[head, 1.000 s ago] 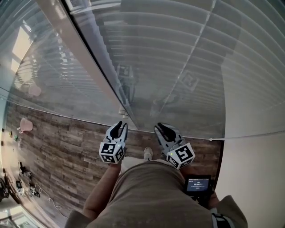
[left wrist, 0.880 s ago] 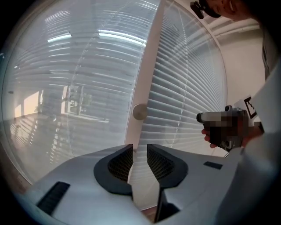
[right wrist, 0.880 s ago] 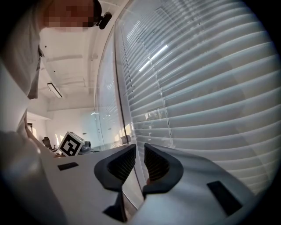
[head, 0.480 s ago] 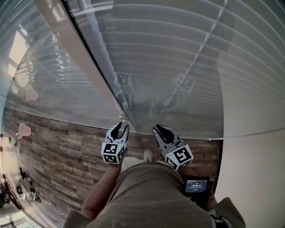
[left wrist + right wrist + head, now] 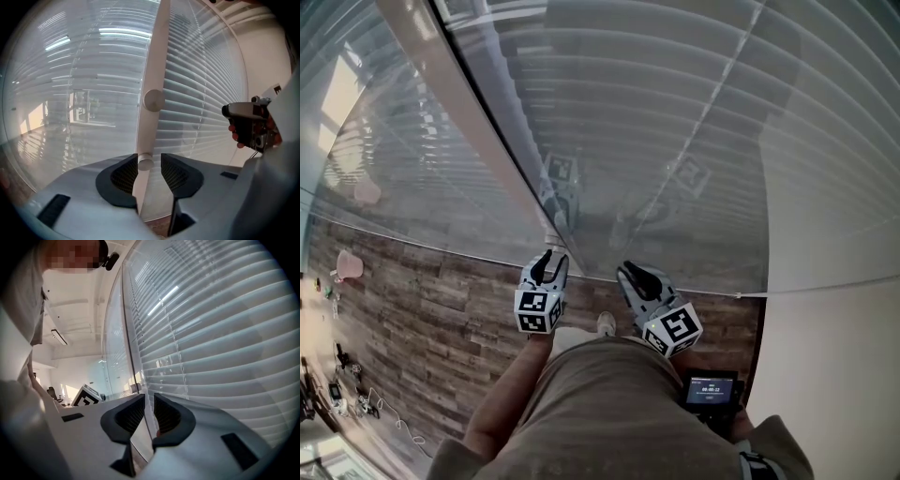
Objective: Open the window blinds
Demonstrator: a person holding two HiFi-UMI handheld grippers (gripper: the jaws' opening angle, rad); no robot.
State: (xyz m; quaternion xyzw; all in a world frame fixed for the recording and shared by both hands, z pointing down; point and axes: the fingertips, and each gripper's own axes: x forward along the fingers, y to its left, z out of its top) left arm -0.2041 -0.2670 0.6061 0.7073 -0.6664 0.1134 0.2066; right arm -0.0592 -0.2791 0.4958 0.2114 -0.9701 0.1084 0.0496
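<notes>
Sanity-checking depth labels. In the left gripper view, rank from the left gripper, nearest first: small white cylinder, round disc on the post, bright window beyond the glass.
1. small white cylinder: between the fingers of the left gripper, which have just been opening.
2. round disc: higher up the white post, centre.
3. bright window: far left, beyond the glass.

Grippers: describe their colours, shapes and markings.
The left gripper and right gripper match: pale grey bodies, curved jaws with black ribbed pads, a white cube with black square markers. The left's jaws have just been opening, a white wand tip between them. The person wears a beige top.
</notes>
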